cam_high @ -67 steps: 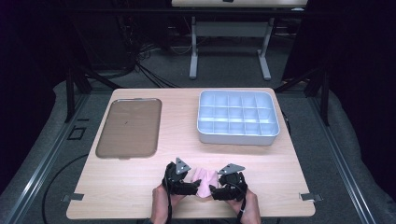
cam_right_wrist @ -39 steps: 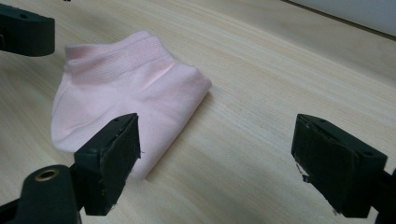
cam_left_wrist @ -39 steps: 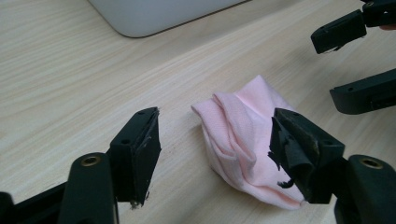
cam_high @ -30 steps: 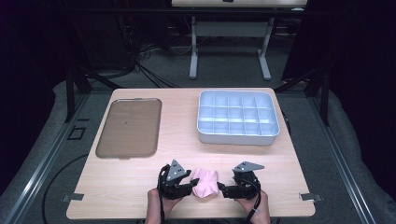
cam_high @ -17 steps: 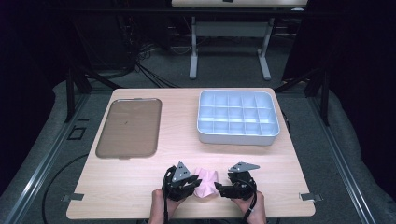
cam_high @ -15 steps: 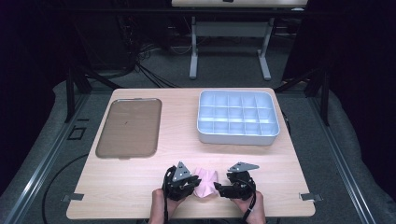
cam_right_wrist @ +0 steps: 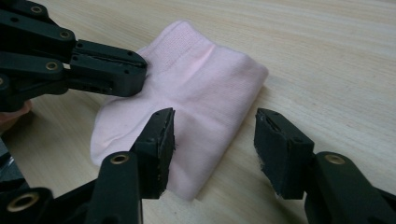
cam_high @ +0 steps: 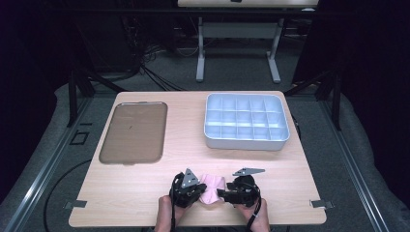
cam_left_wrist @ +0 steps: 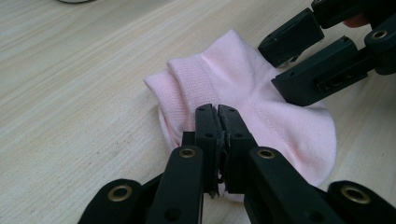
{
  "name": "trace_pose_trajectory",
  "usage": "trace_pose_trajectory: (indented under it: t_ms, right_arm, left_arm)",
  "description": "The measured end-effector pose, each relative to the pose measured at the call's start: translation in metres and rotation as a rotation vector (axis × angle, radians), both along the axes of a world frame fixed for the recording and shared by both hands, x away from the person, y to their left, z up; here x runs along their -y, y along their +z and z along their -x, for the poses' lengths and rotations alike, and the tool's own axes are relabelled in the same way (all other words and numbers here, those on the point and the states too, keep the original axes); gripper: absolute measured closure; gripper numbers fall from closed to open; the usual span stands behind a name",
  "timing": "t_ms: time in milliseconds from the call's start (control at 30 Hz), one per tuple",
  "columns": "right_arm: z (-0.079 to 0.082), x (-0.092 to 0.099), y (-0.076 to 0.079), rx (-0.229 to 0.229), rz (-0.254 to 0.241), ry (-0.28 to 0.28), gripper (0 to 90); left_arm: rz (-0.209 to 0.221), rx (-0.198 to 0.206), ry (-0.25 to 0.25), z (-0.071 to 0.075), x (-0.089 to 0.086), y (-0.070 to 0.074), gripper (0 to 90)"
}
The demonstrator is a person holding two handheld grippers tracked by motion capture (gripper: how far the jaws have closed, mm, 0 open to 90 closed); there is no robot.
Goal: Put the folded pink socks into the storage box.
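A folded pink sock lies near the table's front edge between my two grippers. My left gripper has just been closing and its jaws now meet, pinching the sock's near edge; in its own view the left gripper has fabric caught in its tips. My right gripper has also been closing, but its jaws still stand apart, one over the sock and the other over bare wood beside the fold. The left gripper presses on the cuff end opposite. The right gripper reaches in from the upper right.
A brown flat tray lies at the back left of the wooden table. A grey divided bin stands at the back right. A person's hands hold both grippers at the front edge.
Both grippers have drawn in toward the sock from either side, the right one moving left. The sock has stayed where it lay.
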State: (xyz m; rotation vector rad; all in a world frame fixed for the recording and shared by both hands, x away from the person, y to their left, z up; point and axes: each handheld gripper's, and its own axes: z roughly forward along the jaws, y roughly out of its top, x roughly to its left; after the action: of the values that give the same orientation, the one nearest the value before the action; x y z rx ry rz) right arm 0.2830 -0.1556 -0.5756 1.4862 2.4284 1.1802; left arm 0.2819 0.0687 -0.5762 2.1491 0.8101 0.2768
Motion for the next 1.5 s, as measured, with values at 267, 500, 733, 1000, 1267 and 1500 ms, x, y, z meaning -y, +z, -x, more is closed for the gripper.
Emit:
trace_pose_trajectory:
  t_ms: [267, 500, 733, 1000, 1267, 1500]
  right_arm:
    - [-0.004, -0.004, -0.003, -0.004, -0.015, -0.002, 69.2]
    - [-0.003, 0.002, -0.006, -0.039, -0.058, -0.014, 84.1]
    - [0.002, 0.013, 0.002, -0.03, -0.075, -0.027, 84.9]
    - [0.006, 0.018, 0.017, -0.018, -0.087, -0.02, 84.2]
    - [0.001, 0.007, 0.022, -0.024, -0.112, 0.023, 83.8]
    - [-0.002, -0.005, 0.02, -0.001, -0.102, 0.073, 83.9]
  left_arm:
    - [-0.024, 0.008, -0.008, 0.001, 0.001, 0.0, 89.4]
    - [-0.01, -0.006, -0.003, 0.0, 0.002, -0.001, 89.7]
    - [-0.011, -0.012, -0.025, 0.002, 0.015, -0.002, 89.8]
    - [-0.01, -0.016, -0.037, 0.001, 0.025, -0.002, 89.8]
    - [0.01, -0.03, -0.034, 0.0, 0.023, -0.003, 89.8]
    - [0.038, -0.045, -0.042, -0.003, 0.02, -0.004, 89.6]
